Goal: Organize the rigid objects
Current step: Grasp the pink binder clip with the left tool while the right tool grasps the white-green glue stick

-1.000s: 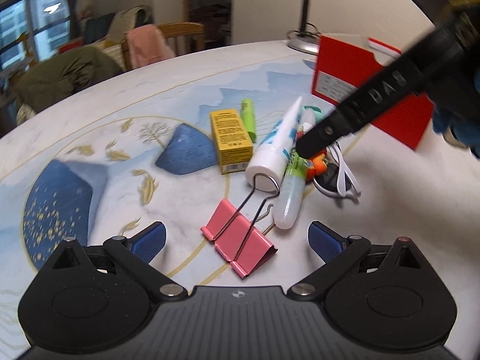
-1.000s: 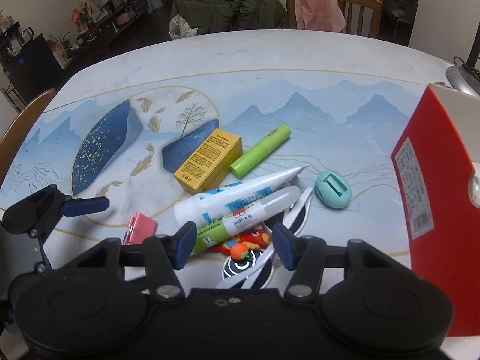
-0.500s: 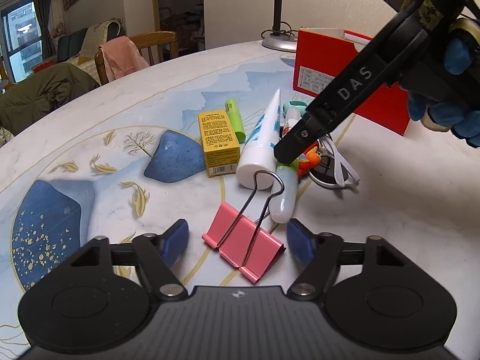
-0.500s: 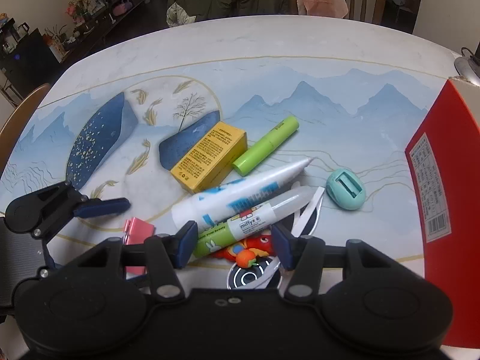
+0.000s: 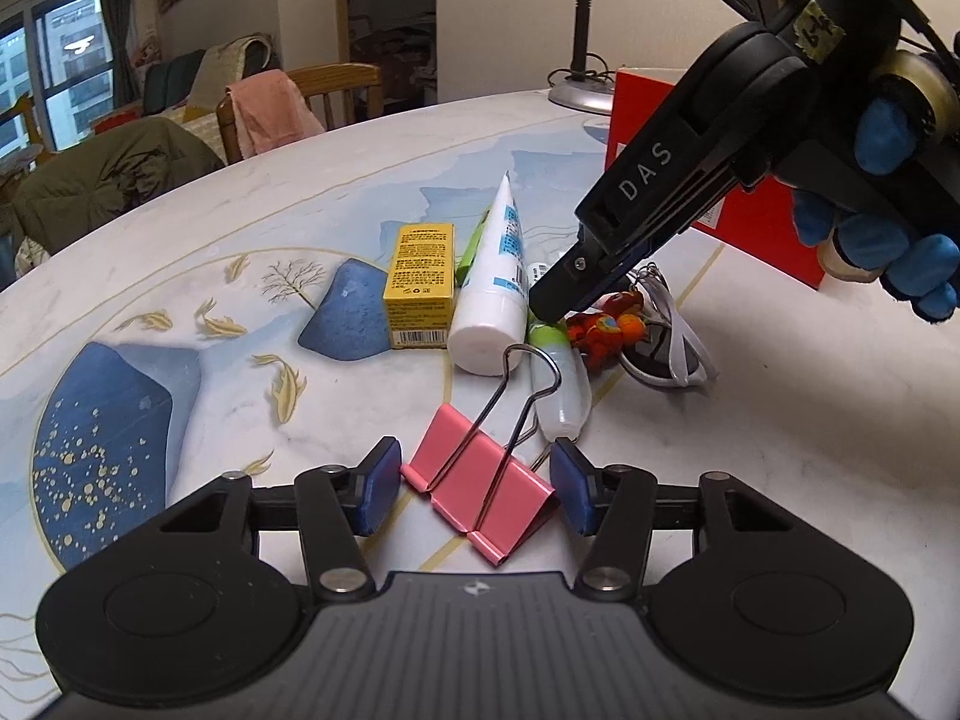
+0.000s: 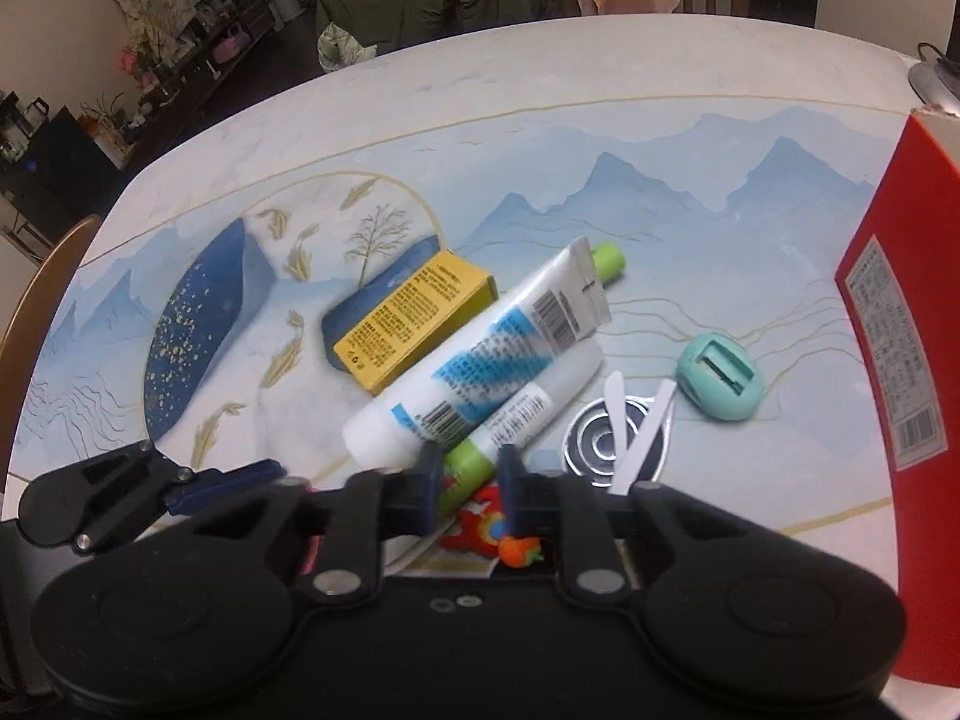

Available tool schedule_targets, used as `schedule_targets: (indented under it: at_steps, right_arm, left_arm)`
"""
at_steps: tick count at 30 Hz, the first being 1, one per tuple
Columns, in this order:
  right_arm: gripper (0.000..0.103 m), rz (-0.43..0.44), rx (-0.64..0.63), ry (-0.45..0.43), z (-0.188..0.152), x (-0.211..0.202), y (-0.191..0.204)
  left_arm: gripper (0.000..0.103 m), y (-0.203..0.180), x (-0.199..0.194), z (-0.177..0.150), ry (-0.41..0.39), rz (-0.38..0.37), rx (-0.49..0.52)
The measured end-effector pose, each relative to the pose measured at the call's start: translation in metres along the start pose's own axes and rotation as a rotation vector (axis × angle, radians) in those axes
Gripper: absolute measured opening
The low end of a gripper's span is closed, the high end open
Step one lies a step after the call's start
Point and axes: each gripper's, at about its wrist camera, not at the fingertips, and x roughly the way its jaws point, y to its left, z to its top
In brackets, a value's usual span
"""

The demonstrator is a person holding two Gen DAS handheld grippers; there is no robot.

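A pink binder clip [image 5: 480, 492] lies on the table between the blue pads of my left gripper [image 5: 477, 489]; the pads stand close on either side of it without clearly touching. My right gripper [image 6: 467, 477] is shut on the green end of a clear glue stick [image 6: 510, 420], which lies beside a white and blue tube [image 6: 480, 372]. The right gripper also shows in the left wrist view [image 5: 546, 306], coming down on the glue stick [image 5: 561, 378]. A yellow box [image 6: 414, 321], a green marker [image 6: 607, 258] and a teal sharpener [image 6: 720, 375] lie nearby.
A red box [image 6: 900, 360] stands at the right. White sunglasses [image 5: 666, 348] and a small orange toy [image 5: 606, 327] lie by the glue stick. A desk lamp [image 5: 579, 84] stands at the table's far edge, with chairs [image 5: 300, 96] beyond.
My right gripper has closed onto the glue stick. My left gripper has moved in and narrowed its pads around the pink binder clip. The white tube has turned a little.
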Motion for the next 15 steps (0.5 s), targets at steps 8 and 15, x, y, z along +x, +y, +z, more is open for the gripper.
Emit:
schedule_targets:
  at_steps: [8,15]
  right_arm:
    - [0.003,0.003,-0.021,0.031,-0.004,-0.002,0.008]
    - [0.004,-0.008,-0.042,0.072,0.0,0.005,0.014]
  left_arm:
    - [0.053,0.001,-0.007,-0.001,0.014,0.02,-0.065]
    - [0.053,0.003,-0.015,-0.003,0.006,0.027,-0.088]
